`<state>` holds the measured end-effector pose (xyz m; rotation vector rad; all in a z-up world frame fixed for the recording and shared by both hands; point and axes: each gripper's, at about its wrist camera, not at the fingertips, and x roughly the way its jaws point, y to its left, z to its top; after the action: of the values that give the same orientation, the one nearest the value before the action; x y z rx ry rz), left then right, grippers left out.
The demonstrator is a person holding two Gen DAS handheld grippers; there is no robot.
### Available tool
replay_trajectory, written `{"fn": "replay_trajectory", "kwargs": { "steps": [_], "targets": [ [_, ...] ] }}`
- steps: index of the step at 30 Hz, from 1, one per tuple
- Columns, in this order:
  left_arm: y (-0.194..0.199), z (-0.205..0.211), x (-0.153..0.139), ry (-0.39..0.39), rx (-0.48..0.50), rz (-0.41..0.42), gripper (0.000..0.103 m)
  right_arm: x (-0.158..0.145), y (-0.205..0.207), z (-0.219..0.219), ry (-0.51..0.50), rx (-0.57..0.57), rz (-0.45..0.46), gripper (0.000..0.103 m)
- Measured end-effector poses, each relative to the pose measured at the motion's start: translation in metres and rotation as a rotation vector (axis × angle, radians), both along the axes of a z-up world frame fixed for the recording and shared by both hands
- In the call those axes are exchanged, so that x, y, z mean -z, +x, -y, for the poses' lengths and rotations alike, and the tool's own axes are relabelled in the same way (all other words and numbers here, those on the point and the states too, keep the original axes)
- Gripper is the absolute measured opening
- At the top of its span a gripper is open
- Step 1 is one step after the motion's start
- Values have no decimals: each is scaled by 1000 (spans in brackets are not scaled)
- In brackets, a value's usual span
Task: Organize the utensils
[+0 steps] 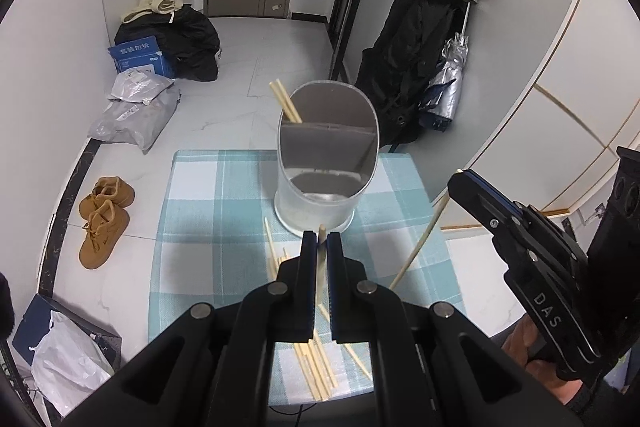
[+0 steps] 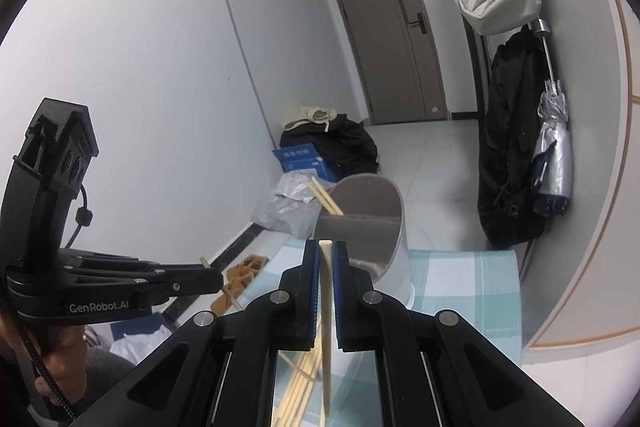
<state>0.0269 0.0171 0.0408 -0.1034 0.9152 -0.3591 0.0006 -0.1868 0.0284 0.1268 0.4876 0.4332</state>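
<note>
A grey oval utensil holder (image 1: 327, 155) with a divider stands at the far side of the checked tablecloth (image 1: 208, 227). Two wooden chopsticks (image 1: 285, 101) lean in its back compartment. My left gripper (image 1: 320, 239) is shut on a chopstick (image 1: 320, 267) just in front of the holder. My right gripper (image 2: 326, 247) is shut on another chopstick (image 2: 327, 327), held above the table near the holder (image 2: 368, 247). It shows from the side in the left wrist view (image 1: 464, 183) with its chopstick (image 1: 420, 243) hanging down. Several loose chopsticks (image 1: 316, 367) lie on the cloth below.
The small table stands in a hallway. On the floor are brown shoes (image 1: 104, 219), grey parcels (image 1: 136, 111), a blue box (image 1: 140, 61) and black bags (image 1: 188, 39). A black coat (image 1: 412, 67) and a silver umbrella (image 1: 448, 87) hang at the right wall.
</note>
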Motion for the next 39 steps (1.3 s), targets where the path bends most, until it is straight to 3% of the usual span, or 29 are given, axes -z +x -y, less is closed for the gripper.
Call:
{"fn": "replay_trajectory", "kwargs": {
  "steps": [9,17,23,30,39],
  "targets": [
    [17,6,-27,-39,21,-11,1,-32,24,4,11,-1,21,6],
    [37,14,-74,-83,42,40,1,-79,53,12,45,3,55,6],
    [60,13,-103,-102,39,75,1,-113,76,6,8,-13,116,6],
    [91,11,-108,-114,39,85,1,-129,113,1,-7,-3,151,6],
    [129,5,-75,-120,31,34,1,-113,160,1,-26,6,136,6]
  ]
}}
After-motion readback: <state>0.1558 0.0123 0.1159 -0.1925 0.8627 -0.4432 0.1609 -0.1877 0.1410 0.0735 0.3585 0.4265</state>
